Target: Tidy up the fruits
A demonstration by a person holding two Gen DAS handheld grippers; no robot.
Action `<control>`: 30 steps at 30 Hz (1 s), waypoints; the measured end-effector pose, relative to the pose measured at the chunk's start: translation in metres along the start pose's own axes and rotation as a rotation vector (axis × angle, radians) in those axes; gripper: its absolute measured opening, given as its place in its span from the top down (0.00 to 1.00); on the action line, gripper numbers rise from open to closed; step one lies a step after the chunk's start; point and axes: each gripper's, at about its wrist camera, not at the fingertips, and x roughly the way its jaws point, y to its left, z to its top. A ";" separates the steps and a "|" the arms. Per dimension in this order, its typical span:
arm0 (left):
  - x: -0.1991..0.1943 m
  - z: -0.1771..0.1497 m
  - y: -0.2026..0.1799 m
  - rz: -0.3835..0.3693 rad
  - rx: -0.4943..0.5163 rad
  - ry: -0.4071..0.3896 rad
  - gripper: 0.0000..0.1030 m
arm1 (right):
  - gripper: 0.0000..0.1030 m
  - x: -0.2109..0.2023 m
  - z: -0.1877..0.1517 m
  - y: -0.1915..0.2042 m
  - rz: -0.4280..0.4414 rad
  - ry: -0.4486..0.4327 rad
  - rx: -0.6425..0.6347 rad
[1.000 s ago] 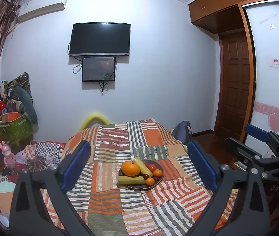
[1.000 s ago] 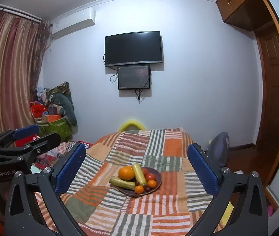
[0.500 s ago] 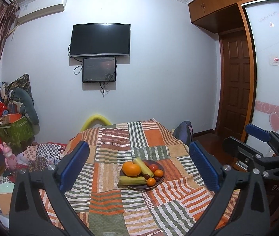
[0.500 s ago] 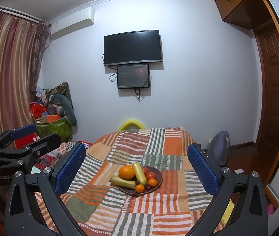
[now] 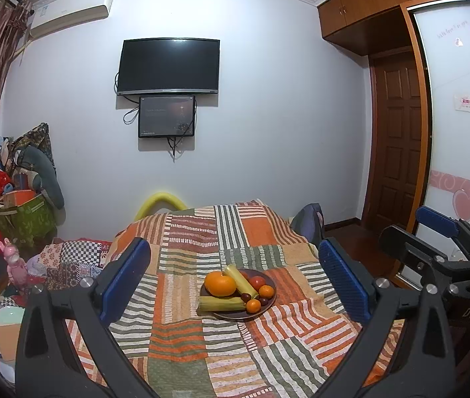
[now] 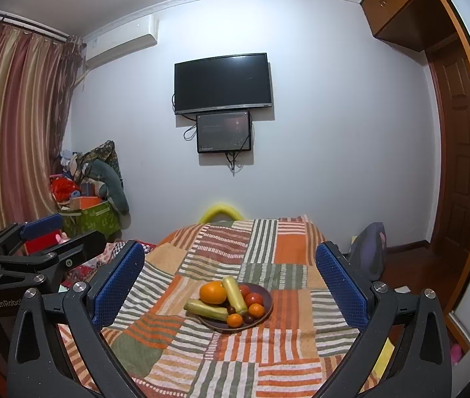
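A dark round plate [image 5: 266, 308] [image 6: 266, 293] sits mid-table on the patchwork cloth [image 5: 185, 341]. It holds a large orange [image 5: 220, 283] [image 6: 213, 292], two pale yellow-green corn cobs [image 5: 221, 303] [image 6: 235, 293], red tomatoes [image 5: 257, 281] [image 6: 253, 298], small oranges [image 5: 253, 305] [image 6: 235, 320] and dark small fruits. My left gripper [image 5: 235, 278] is open and empty, held back from the plate. My right gripper [image 6: 230, 285] is open and empty, also short of the plate. Each gripper shows in the other's view, the right one [image 5: 434, 248] and the left one [image 6: 42, 245].
The table's far end meets a white wall with a TV [image 5: 168, 66] and a smaller screen. Piled bags and boxes [image 5: 19, 205] stand at left. A grey chair back [image 5: 307, 222] is at the table's right. A wooden door [image 5: 397, 152] is at right.
Both views have shifted only slightly; the plate and fruit have not moved. Both grippers stay open.
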 end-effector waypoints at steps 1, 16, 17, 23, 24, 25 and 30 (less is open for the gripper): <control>0.000 0.000 0.000 -0.002 -0.001 0.001 0.00 | 0.00 0.000 0.000 0.000 0.000 0.000 -0.001; 0.002 -0.001 0.002 -0.016 -0.013 0.014 0.00 | 0.00 0.000 0.002 0.002 0.001 -0.004 -0.004; 0.003 -0.002 0.002 -0.017 -0.014 0.013 0.00 | 0.00 0.000 0.002 0.002 0.000 -0.004 -0.004; 0.003 -0.002 0.001 -0.024 -0.018 0.013 0.00 | 0.00 0.001 0.002 0.002 0.002 -0.003 -0.002; 0.003 -0.002 0.001 -0.025 -0.017 0.013 0.00 | 0.00 0.001 0.002 0.002 0.002 -0.002 -0.001; 0.003 -0.002 0.000 -0.026 -0.017 0.013 0.00 | 0.00 0.001 0.001 0.002 0.000 -0.001 0.000; 0.004 -0.002 -0.002 -0.019 -0.011 0.011 0.00 | 0.00 0.002 0.000 0.002 -0.001 0.003 0.007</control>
